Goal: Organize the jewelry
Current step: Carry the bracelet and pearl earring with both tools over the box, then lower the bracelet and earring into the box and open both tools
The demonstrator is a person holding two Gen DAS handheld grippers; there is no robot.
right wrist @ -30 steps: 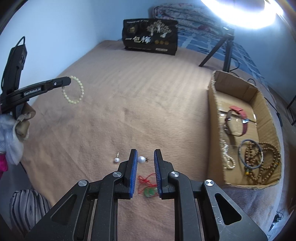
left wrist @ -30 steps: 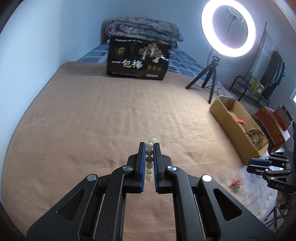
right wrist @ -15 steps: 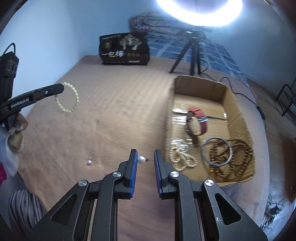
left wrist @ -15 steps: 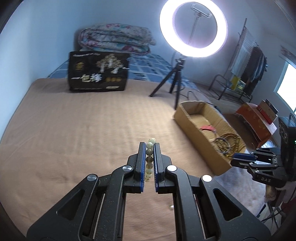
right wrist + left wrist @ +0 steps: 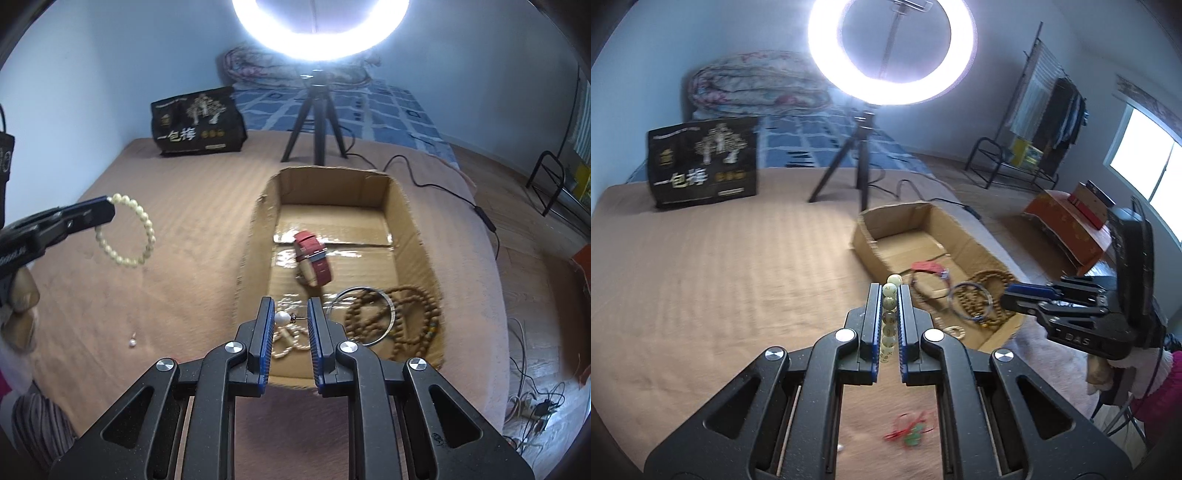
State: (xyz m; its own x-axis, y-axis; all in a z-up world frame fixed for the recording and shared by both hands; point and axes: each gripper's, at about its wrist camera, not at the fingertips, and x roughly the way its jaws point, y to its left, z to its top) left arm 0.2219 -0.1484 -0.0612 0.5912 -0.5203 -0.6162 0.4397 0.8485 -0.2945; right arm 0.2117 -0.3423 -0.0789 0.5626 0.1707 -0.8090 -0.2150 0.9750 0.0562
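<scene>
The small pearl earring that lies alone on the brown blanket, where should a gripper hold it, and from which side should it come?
Best judged: take the pearl earring at its round pearl, the widest part, coming straight down from above. It lies flat on the soft blanket with open space around it, and the thin hook above the pearl looks too fine to hold. At this size the hook's direction cannot be told.

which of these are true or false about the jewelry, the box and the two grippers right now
1. The left gripper holds a pale bead bracelet. True.
2. The right gripper is empty. False: it pinches a pearl earring.
3. The cardboard box is empty. False: it holds a red watch, a wooden bead necklace and more.
4. A second pearl earring lies on the brown blanket. True.
</scene>
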